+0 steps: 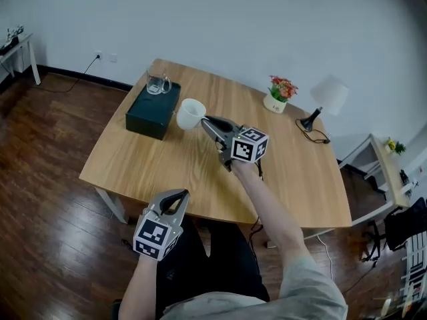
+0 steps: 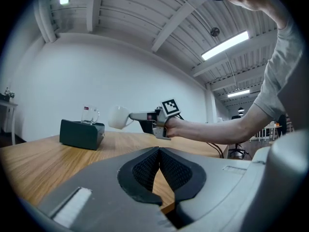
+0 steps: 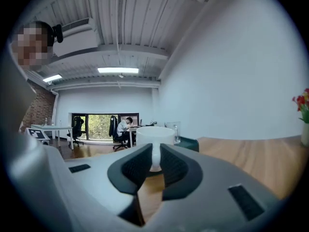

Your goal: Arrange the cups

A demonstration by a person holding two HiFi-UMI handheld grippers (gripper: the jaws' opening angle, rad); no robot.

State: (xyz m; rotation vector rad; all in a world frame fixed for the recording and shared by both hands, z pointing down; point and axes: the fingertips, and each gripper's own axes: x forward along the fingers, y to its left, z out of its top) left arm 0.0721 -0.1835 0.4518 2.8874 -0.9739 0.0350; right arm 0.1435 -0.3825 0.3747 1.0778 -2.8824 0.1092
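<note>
The white mug (image 1: 190, 114) is up off the bench (image 1: 167, 169), a bit above centre in the head view. It's carried by its handle in the right tongs (image 1: 208, 121). In the right gripper view the tongs are pinched narrow on that handle, and the mug body sits upright just past the tips.

Right next to it, to the left in the frame, is a dark green box (image 1: 153, 110). A glass mug (image 1: 158, 83) stands on top of it, toward the far end. The white mug looks very near the box's right side, though from above it's hard to say if they touch. Side-on from the left gripper view it hangs in the air, roughly level with the glass mug and clear of the box.

The left tongs (image 1: 175, 199) are squeezed together on nothing, parked low at the person's edge of the bench in the lower left of the frame.

Looks like the carry step: bringing the white mug over, probably to set it beside the glass one on the box. The next move would be to shift it left over the free near part of the box top and lower it flat. It needs to keep off the glass mug, and the tongs shouldn't open until the base is seated, since a handle-only grip could let it tip.

A flower pot (image 1: 280, 95) and a lamp (image 1: 321, 102) sit at the upper right, well apart from all this.
</note>
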